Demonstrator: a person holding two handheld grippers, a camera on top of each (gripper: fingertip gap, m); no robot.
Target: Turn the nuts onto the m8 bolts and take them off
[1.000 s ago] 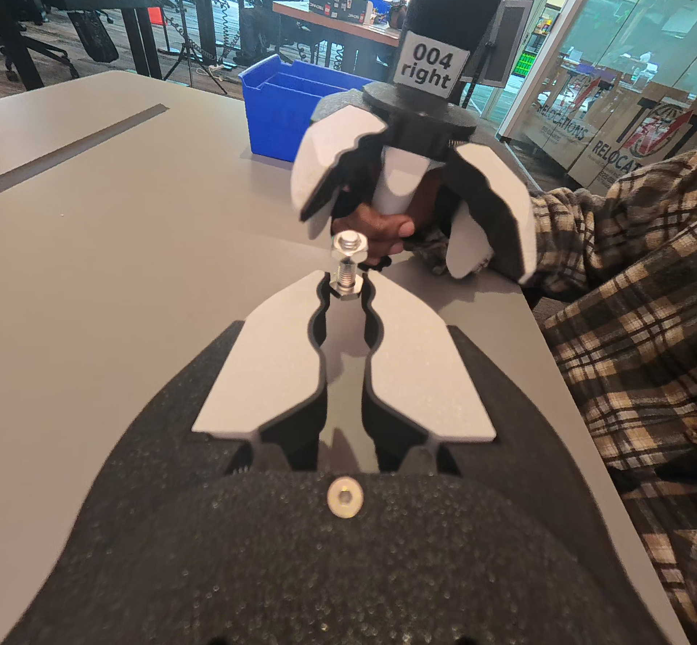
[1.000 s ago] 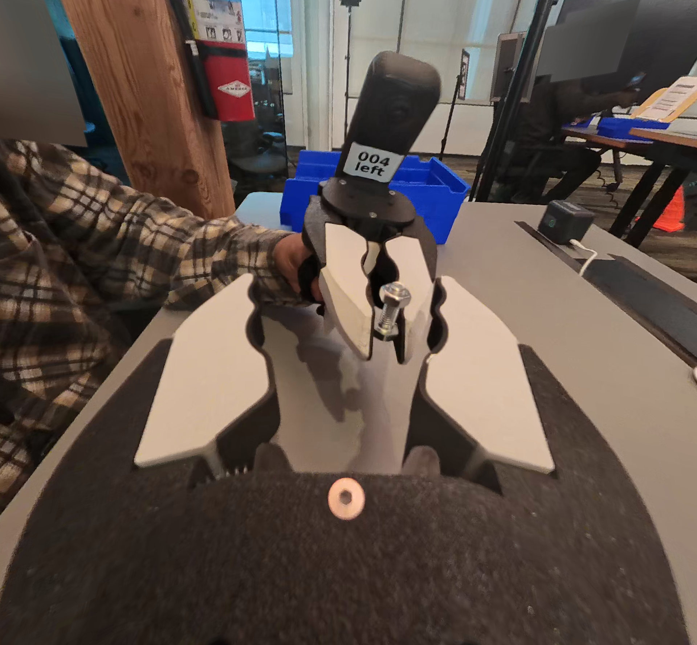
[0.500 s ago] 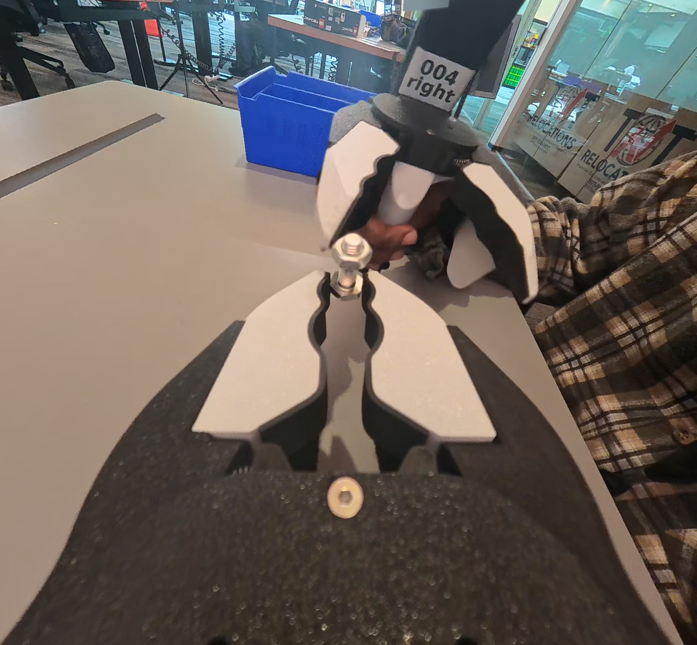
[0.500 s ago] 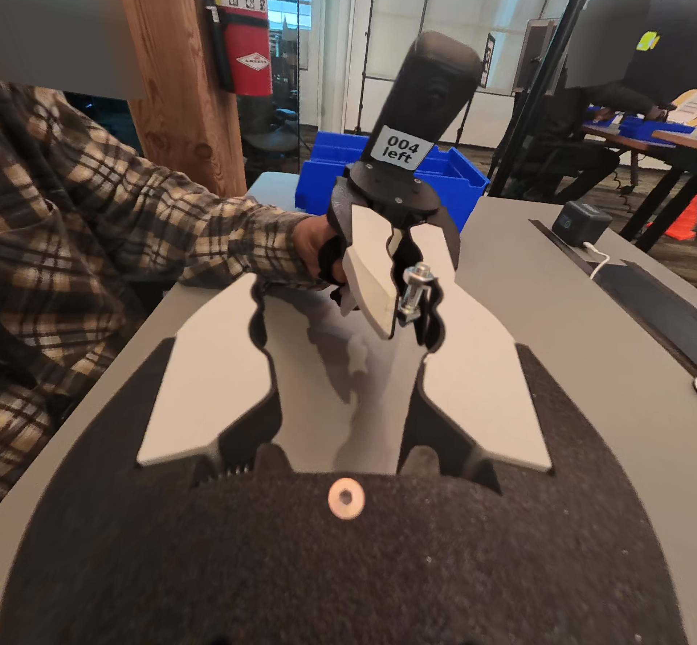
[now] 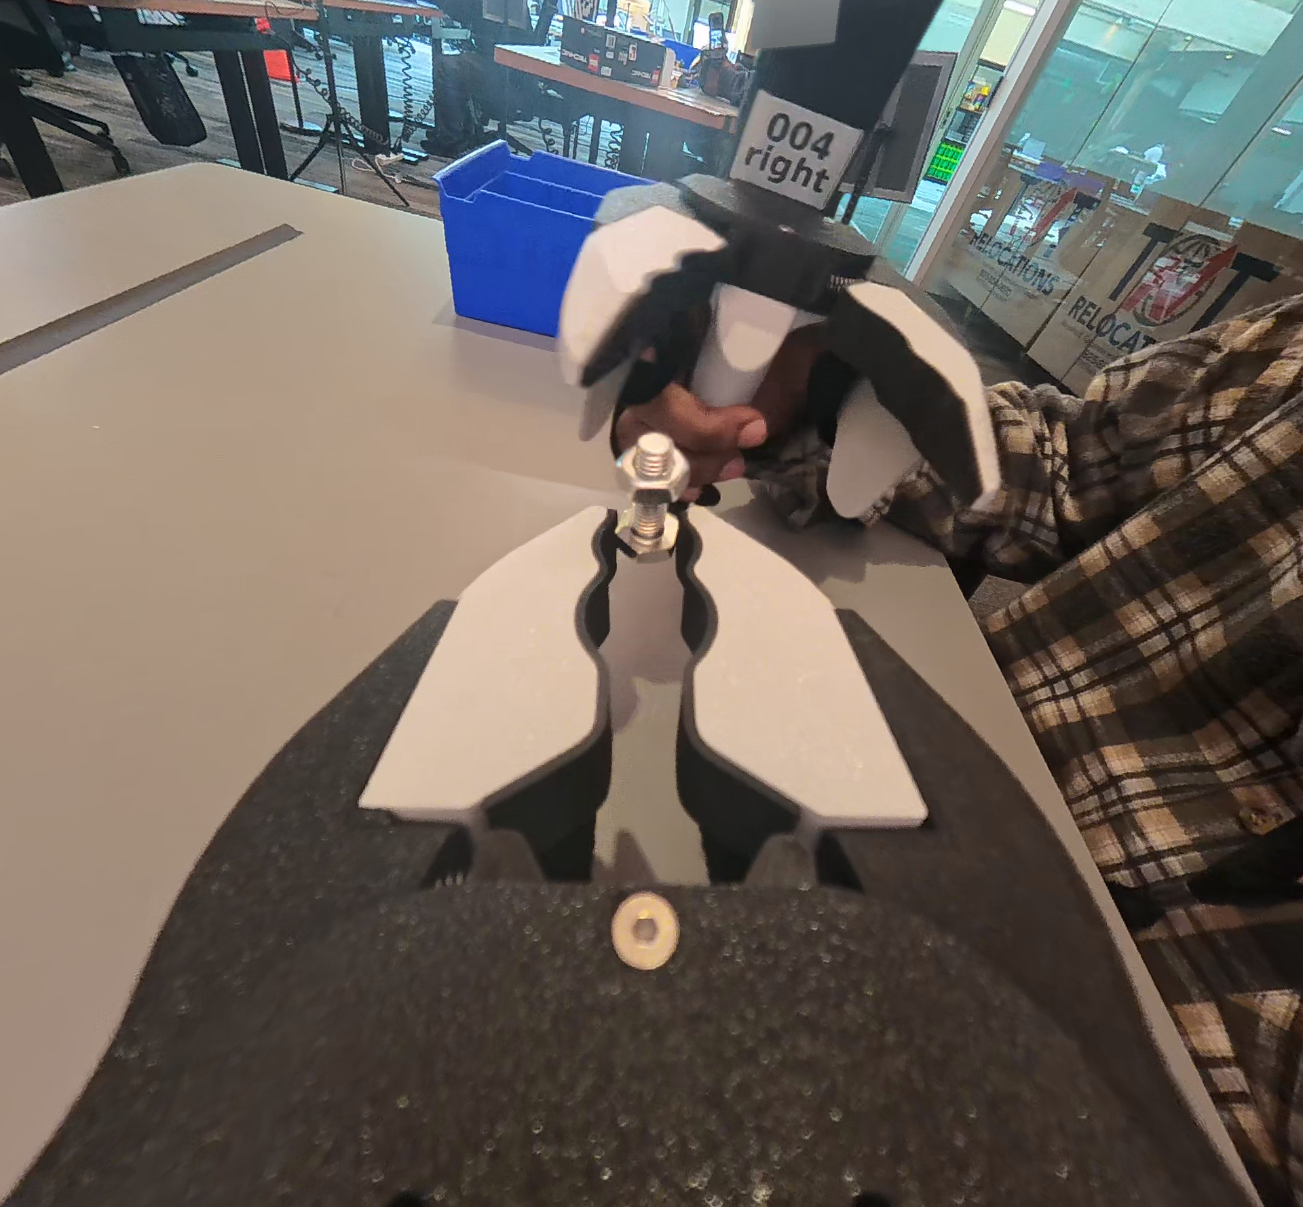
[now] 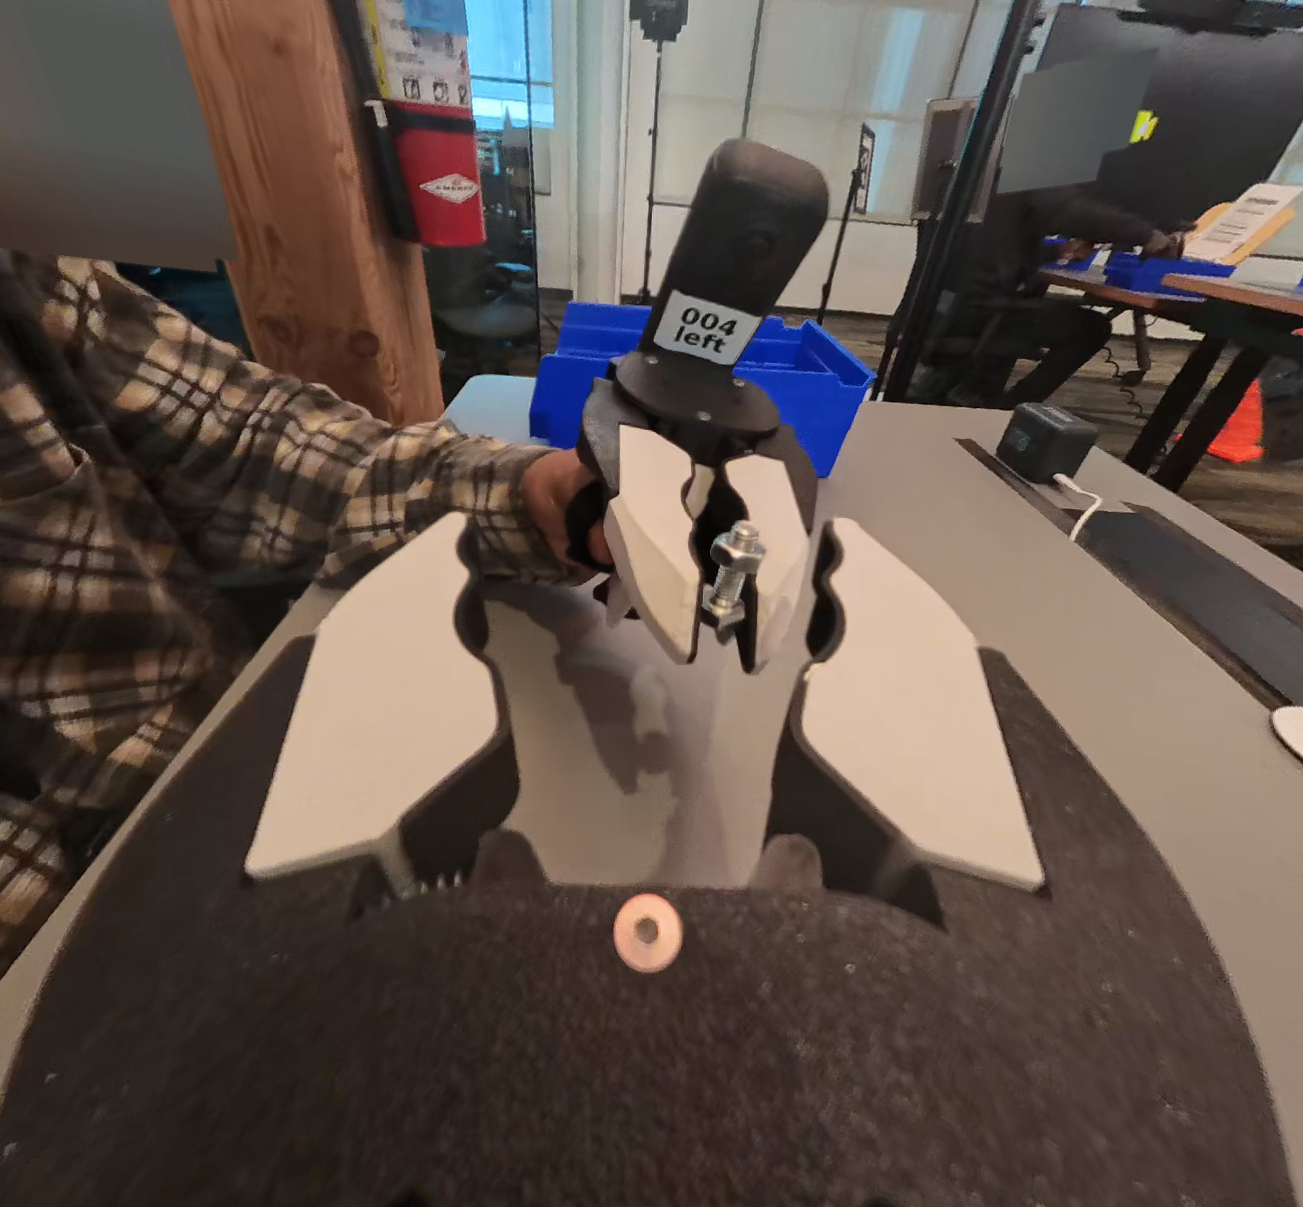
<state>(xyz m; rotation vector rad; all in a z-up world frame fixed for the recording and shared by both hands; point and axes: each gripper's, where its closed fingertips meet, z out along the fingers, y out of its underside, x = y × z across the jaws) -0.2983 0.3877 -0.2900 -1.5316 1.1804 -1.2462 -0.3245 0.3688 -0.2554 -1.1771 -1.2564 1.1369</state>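
Observation:
My left gripper (image 5: 645, 538) is shut on the hex head of a silver M8 bolt (image 5: 647, 510) and holds it upright above the grey table (image 5: 211, 468). A silver nut (image 5: 650, 471) sits near the bolt's top, with the thread tip showing above it. My right gripper (image 5: 726, 461) is open and empty just behind the bolt, its left finger close above the nut. In the right wrist view my right gripper (image 6: 649, 538) stands wide open around the left gripper (image 6: 719, 644), which holds the bolt (image 6: 726, 584) and nut (image 6: 737, 549) tilted between the right fingers.
A blue bin (image 5: 508, 256) stands on the table behind the grippers and also shows in the right wrist view (image 6: 818, 390). A black box with a white cable (image 6: 1050, 439) sits at the far right. The table edge and the person's plaid sleeve (image 5: 1128, 538) are at the right. My hands' fingertips stand some 4 cm from each other.
The right gripper has stayed open and shifted slightly around the bolt, closer and a little higher. The left gripper has kept its hold on the bolt, with the nut near the top.

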